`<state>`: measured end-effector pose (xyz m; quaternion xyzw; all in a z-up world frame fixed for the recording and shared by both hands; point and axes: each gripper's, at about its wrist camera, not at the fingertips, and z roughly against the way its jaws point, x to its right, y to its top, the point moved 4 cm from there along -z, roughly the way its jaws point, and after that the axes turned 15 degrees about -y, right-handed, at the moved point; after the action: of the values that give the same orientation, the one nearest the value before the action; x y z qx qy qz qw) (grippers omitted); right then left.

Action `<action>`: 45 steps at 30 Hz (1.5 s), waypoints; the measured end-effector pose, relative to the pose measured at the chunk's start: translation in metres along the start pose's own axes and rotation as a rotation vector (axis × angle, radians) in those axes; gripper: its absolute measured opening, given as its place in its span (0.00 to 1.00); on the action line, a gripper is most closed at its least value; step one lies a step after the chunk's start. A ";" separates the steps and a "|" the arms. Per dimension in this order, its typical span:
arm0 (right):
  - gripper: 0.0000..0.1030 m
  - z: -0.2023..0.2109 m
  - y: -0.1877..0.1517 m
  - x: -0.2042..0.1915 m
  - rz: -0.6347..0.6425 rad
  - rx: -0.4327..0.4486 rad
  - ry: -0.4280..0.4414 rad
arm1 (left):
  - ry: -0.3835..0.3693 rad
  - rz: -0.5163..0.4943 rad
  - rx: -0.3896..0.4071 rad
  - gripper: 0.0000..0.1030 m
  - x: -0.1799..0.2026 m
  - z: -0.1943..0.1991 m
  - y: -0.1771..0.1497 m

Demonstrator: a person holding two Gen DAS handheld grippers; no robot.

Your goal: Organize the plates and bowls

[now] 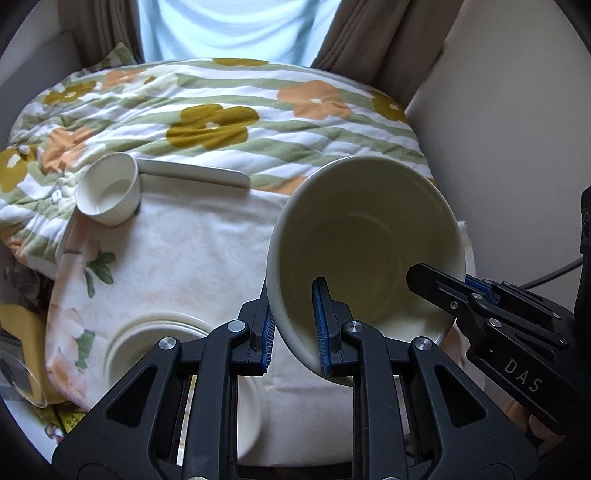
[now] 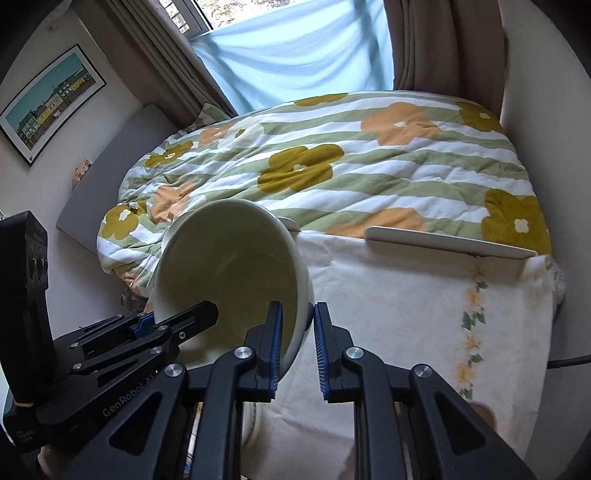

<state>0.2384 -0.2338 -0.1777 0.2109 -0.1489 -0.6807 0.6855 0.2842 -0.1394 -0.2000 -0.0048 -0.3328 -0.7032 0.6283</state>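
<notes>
A large cream bowl (image 1: 365, 254) (image 2: 229, 266) hangs tilted above the cloth-covered table (image 1: 184, 258), gripped at its rim from two sides. My left gripper (image 1: 291, 291) is shut on the near wall of the bowl, one blue pad inside and one outside. My right gripper (image 1: 454, 284) (image 2: 298, 314) is shut on the opposite side of the rim. In the right wrist view my left gripper (image 2: 177, 317) clamps the bowl's left edge. On the table lie a small ribbed white ramekin (image 1: 109, 194), a flat white rectangular plate (image 1: 195, 173) (image 2: 443, 240) and a stack of round white plates (image 1: 147, 332).
A bed with a flowered, striped quilt (image 1: 221, 110) (image 2: 332, 166) lies just beyond the table. Brown curtains (image 1: 369, 33) and a pale blue sheer hang behind it. A framed picture (image 2: 51, 103) is on the left wall. A clear glass dish (image 1: 22, 376) sits at the table's left edge.
</notes>
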 end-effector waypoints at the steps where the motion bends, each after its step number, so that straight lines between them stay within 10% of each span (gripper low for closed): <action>1: 0.15 0.005 -0.007 0.010 -0.009 -0.001 -0.006 | -0.003 -0.009 -0.006 0.16 0.011 -0.002 -0.006; 10: 0.15 0.029 -0.080 0.098 -0.121 -0.051 -0.075 | -0.051 -0.085 -0.147 0.16 0.092 -0.043 -0.070; 23: 0.15 -0.007 -0.131 0.133 -0.274 -0.173 -0.096 | -0.031 -0.194 -0.346 0.16 0.102 -0.104 -0.116; 45: 0.15 -0.029 -0.152 0.134 -0.260 -0.225 -0.160 | 0.047 -0.336 -0.373 0.16 0.097 -0.129 -0.121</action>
<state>0.1243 -0.3623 -0.2889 0.0956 -0.0976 -0.7906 0.5969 0.2097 -0.2877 -0.3150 -0.0490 -0.1790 -0.8469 0.4984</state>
